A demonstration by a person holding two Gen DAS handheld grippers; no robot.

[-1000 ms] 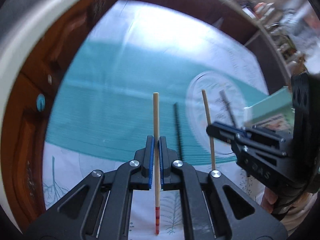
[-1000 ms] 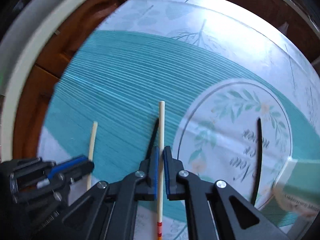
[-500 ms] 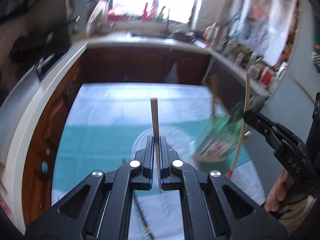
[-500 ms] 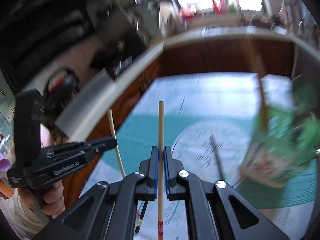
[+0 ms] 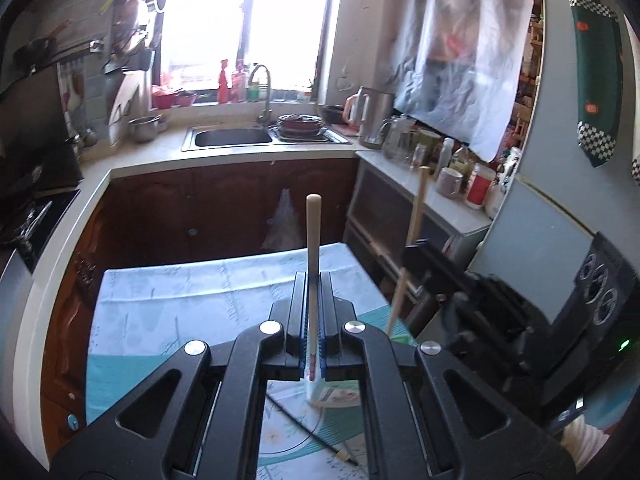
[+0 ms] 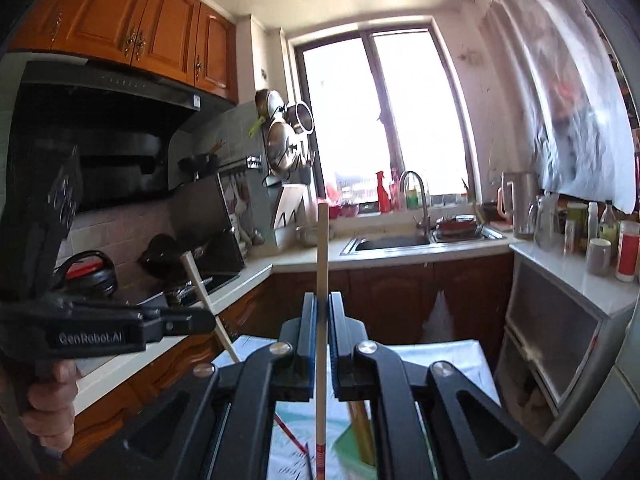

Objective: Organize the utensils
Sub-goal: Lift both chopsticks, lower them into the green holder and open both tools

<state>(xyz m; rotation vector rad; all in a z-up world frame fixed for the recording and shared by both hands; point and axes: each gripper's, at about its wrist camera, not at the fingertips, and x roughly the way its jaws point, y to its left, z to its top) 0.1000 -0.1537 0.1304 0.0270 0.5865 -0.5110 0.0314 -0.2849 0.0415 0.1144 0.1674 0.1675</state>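
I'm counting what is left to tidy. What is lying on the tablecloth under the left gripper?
Under the left gripper, a dark chopstick lies on the tablecloth beside a pale box. The fingers cover most of the box and the cloth below.

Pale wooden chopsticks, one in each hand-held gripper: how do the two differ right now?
The left hand-held gripper holds its pale wooden chopstick low, near the red-banded end, so most of it sticks out ahead. The right hand-held gripper holds its pale wooden chopstick further up, red band well below the pads. Seen from the right wrist, the left chopstick tilts; the right one runs straight. Both are clamped and lifted off the teal-and-white tablecloth.
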